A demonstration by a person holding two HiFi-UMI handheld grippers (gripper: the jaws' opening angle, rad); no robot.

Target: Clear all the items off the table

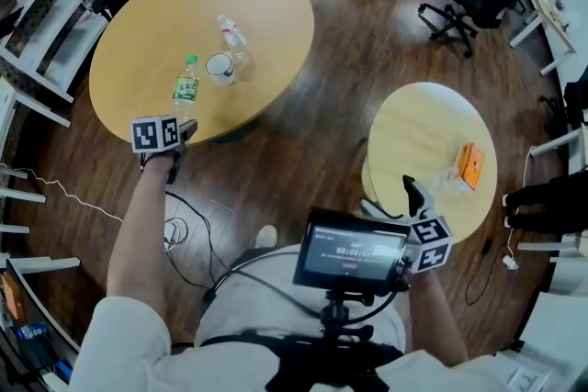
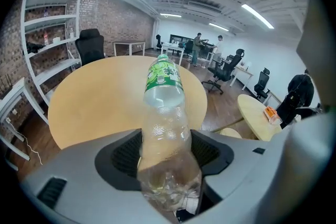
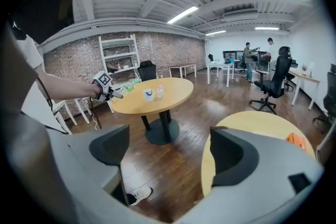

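My left gripper (image 2: 167,159) clenched the green-labelled bottle (image 2: 164,81); my right gripper (image 3: 169,157) gaped empty. Next it needed carrying off the upper-left round table (image 1: 266,5).

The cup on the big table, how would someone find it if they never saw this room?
Start at the larger round wooden table, on the left in the head view. At its near edge the left gripper holds a green-labelled bottle, and a clear bottle lies farther back. The cup stands between them: short, white and open-topped, while both neighbours are see-through bottles.
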